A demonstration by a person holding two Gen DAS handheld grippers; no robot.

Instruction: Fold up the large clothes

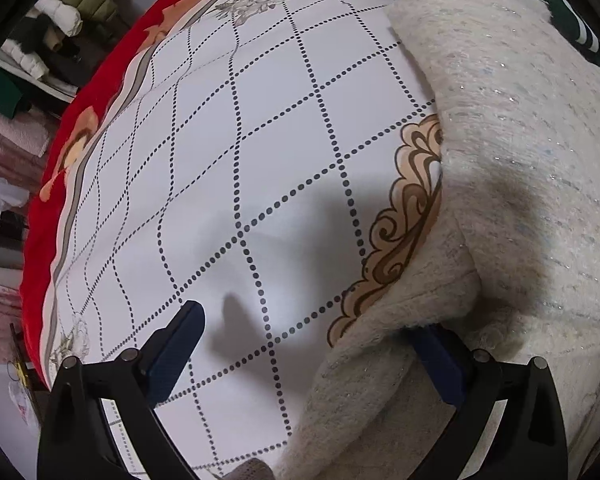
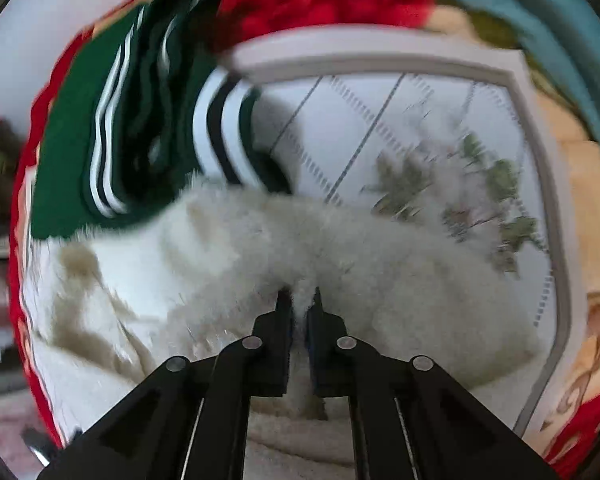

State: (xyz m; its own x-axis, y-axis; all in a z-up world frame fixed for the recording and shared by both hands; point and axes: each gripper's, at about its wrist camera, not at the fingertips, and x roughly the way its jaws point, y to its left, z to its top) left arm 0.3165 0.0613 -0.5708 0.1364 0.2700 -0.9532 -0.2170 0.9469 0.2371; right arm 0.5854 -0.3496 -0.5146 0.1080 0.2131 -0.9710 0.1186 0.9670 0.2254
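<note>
Right gripper (image 2: 300, 300) pinches cream garment (image 2: 380, 280).

Bed (image 1: 260, 128) spread with white quilt, dotted-line grid, grey floral prints, tan scroll medallion, red-orange border. Fuzzy cream garment (image 1: 512, 168) lies on quilt, covering part of medallion. Green garment with white stripes (image 2: 112, 128) lies on quilt, touching cream garment's far edge.

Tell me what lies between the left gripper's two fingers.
Mostly bare checked bedsheet, in the left wrist view; the fuzzy cream garment drapes over the right-hand finger of the left gripper.
</note>
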